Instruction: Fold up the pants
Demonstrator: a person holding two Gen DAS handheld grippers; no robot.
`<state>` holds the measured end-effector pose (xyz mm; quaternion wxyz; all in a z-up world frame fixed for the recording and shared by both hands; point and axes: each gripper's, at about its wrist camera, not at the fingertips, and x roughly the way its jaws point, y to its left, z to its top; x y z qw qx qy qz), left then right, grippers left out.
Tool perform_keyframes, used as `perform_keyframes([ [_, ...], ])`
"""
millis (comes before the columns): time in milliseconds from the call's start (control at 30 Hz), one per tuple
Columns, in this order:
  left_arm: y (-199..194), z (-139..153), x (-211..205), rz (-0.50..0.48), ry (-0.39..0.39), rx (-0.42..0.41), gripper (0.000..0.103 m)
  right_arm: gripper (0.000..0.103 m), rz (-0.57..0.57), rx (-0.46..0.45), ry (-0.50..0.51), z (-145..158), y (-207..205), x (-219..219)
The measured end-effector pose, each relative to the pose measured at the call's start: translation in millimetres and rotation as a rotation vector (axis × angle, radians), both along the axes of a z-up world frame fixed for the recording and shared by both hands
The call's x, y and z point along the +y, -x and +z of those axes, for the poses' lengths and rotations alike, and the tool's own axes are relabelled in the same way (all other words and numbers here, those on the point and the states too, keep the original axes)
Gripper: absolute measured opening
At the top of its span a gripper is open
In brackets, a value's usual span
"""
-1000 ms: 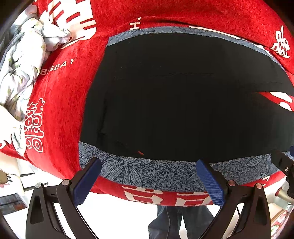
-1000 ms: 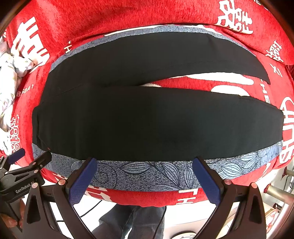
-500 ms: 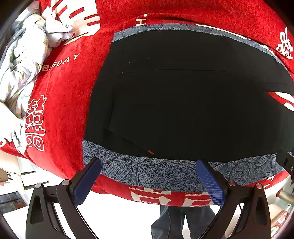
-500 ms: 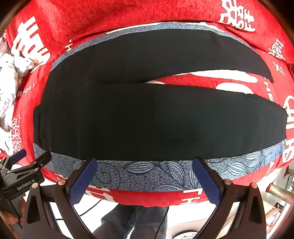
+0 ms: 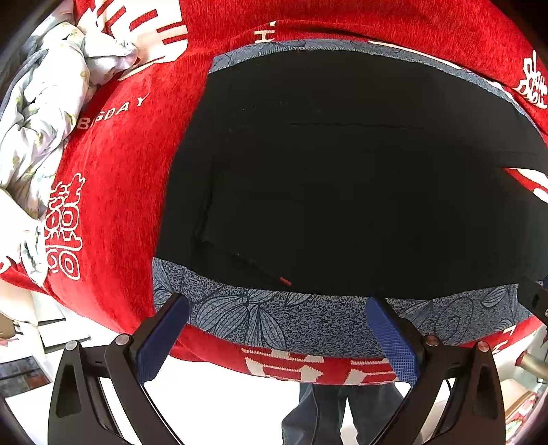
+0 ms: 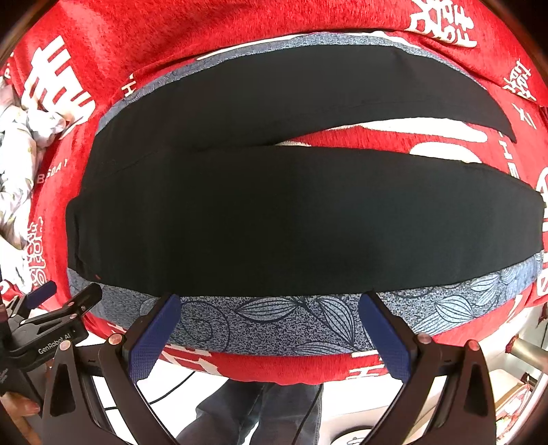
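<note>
on fuzzy red cloth (image 6: 239, 30), smooth black pants (image 6: 274, 222) lie flat.

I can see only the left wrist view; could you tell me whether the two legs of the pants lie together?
Observer: No. The right wrist view shows the far leg and near leg splayed apart toward the cuffs, with red cloth between them.
Operator: Thank you. Is the right gripper holding anything?
Observer: No. The right gripper is open and empty, at the near edge of the mat.
</note>
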<state>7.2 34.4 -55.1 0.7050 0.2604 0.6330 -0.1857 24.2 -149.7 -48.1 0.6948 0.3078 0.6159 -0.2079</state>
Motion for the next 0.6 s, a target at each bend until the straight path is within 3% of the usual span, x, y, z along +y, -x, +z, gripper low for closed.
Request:
perform_keyframes([
  [167, 0, -1, 5, 0.001, 0.014, 0.001, 0.103, 0.103, -0.001, -0.019, -0.014, -1, 3, 0],
  [267, -3, 1, 13, 0.006, 0.066, 0.022, 0.103, 0.103, -0.018, -0.074, -0.086, -2, 7, -2],
  [333, -8, 3, 28, 0.027, 0.163, 0.055, 0.103, 0.103, -0.056, -0.172, -0.226, -7, 16, -4],
  [400, -12, 0, 46, 0.052, 0.243, 0.1, 0.103, 0.095, -0.088, -0.265, -0.36, -15, 28, -6],
  [467, -14, -7, 63, 0.071, 0.303, 0.152, 0.103, 0.067, -0.115, -0.314, -0.485, -30, 42, -4],
  [600, -17, -34, 101, 0.151, 0.398, 0.267, 0.103, 0.065, -0.171, -0.332, -0.666, -72, 71, 4],
])
